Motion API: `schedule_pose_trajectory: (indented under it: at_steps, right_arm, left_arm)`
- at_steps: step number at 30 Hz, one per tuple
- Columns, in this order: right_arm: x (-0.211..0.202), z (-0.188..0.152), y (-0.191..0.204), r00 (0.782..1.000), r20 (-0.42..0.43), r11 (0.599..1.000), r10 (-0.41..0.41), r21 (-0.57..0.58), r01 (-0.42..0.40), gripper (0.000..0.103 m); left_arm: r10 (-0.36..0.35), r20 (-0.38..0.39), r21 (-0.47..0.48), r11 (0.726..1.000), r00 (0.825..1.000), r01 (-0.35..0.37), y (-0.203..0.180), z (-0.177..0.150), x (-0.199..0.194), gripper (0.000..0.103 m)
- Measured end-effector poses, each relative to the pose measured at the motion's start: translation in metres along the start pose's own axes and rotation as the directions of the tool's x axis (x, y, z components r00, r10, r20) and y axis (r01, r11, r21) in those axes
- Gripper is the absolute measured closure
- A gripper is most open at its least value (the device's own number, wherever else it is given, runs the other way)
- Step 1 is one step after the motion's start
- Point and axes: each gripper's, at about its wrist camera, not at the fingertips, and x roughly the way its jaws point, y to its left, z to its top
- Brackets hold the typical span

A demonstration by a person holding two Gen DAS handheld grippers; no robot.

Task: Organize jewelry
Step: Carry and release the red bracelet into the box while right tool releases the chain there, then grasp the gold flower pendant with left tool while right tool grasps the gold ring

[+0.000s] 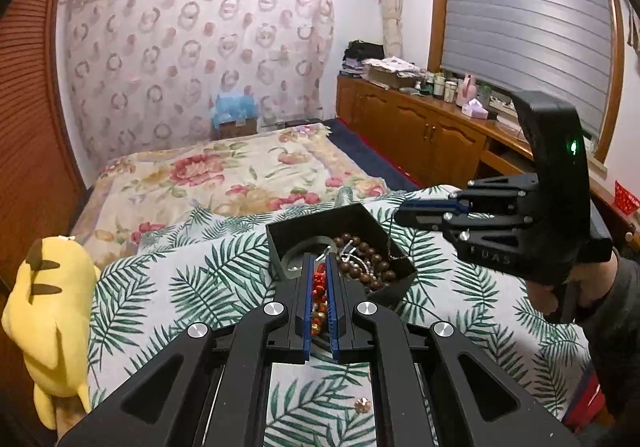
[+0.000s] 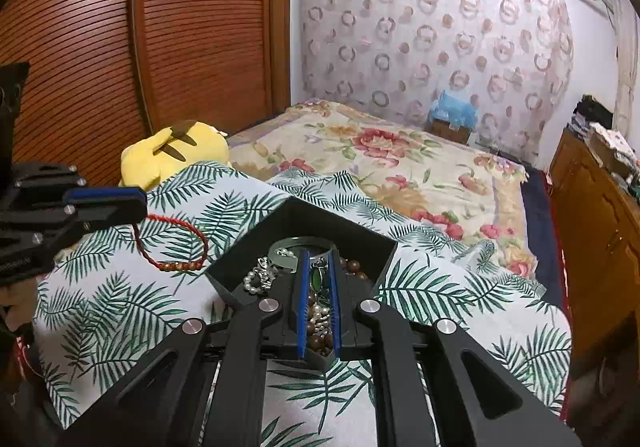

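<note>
The left gripper [image 1: 320, 287] has its blue-padded jaws clamped on a red braided cord bracelet [image 2: 172, 243] with amber beads, which dangles over the palm-leaf print cloth [image 2: 112, 303]. The right gripper [image 2: 319, 287] hovers above the black square box [image 2: 360, 247], its jaws nearly together — a thin chain [image 1: 394, 235] hangs from them. Inside the box lie brown wooden beads [image 1: 368, 259], a pale glassy bangle [image 2: 304, 243] and small pearls [image 2: 256, 281]. A yellow plush toy [image 1: 52, 311] sits beside the cloth.
</note>
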Motion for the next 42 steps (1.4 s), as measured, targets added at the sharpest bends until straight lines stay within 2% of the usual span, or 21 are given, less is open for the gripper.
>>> schedule_pose_trajectory:
  at_steps: [9, 13, 22, 24, 25, 26, 28, 31, 36, 40, 42]
  right_arm:
    - [0.021, -0.012, -0.002, 1.000, -0.023, 1.000, 0.001, -0.003, -0.001, 0.091]
    - [0.016, -0.017, -0.006, 1.000, -0.013, 1.000, -0.007, 0.003, 0.007, 0.078]
    - [0.001, -0.033, -0.014, 1.000, -0.002, 1.000, -0.018, 0.021, 0.018, 0.078]
    - [-0.002, -0.036, -0.014, 1.000, 0.002, 1.000, -0.017, 0.025, 0.017, 0.078]
    - [-0.004, -0.038, -0.014, 1.000, 0.004, 1.000, -0.013, 0.026, 0.013, 0.078]
    - [-0.005, -0.039, -0.012, 1.000, 0.007, 1.000, -0.009, 0.026, 0.008, 0.078]
    - [-0.007, -0.042, -0.009, 1.000, 0.011, 1.000, -0.001, 0.025, 0.001, 0.078]
    - [-0.010, -0.047, -0.002, 1.000, 0.014, 1.000, 0.013, 0.018, -0.013, 0.078]
    - [-0.010, -0.053, 0.011, 0.999, 0.011, 0.999, 0.031, 0.016, -0.031, 0.078]
    - [-0.010, -0.059, 0.017, 0.999, 0.005, 0.999, 0.047, 0.021, -0.047, 0.077]
    - [-0.008, -0.062, 0.022, 0.998, -0.004, 0.998, 0.056, 0.018, -0.056, 0.071]
  left_arm:
    - [0.010, -0.017, 0.025, 1.000, 1.000, -0.010, -0.005, 0.014, 0.020, 0.098]
    - [0.022, -0.033, 0.053, 0.998, 0.999, -0.020, -0.014, 0.017, 0.035, 0.098]
    - [0.012, -0.052, 0.021, 1.000, 0.999, -0.011, -0.021, 0.017, 0.057, 0.098]
    - [0.017, -0.055, 0.011, 1.000, 0.998, -0.016, -0.020, 0.017, 0.060, 0.089]
    - [0.011, -0.055, 0.004, 1.000, 0.998, -0.011, -0.019, 0.016, 0.060, 0.076]
    - [0.008, -0.051, 0.002, 1.000, 0.999, -0.008, -0.019, 0.016, 0.059, 0.071]
    - [0.021, -0.053, 0.005, 1.000, 0.998, -0.021, -0.019, 0.013, 0.057, 0.069]
    - [0.031, -0.051, 0.004, 1.000, 0.998, -0.031, -0.017, 0.008, 0.051, 0.054]
    - [0.038, -0.043, -0.004, 0.999, 0.998, -0.038, -0.016, 0.001, 0.045, 0.041]
    - [0.053, -0.034, -0.020, 0.998, 0.998, -0.054, -0.011, -0.002, 0.039, 0.025]
    - [0.054, -0.029, -0.035, 0.998, 0.998, -0.055, -0.008, -0.007, 0.035, 0.020]
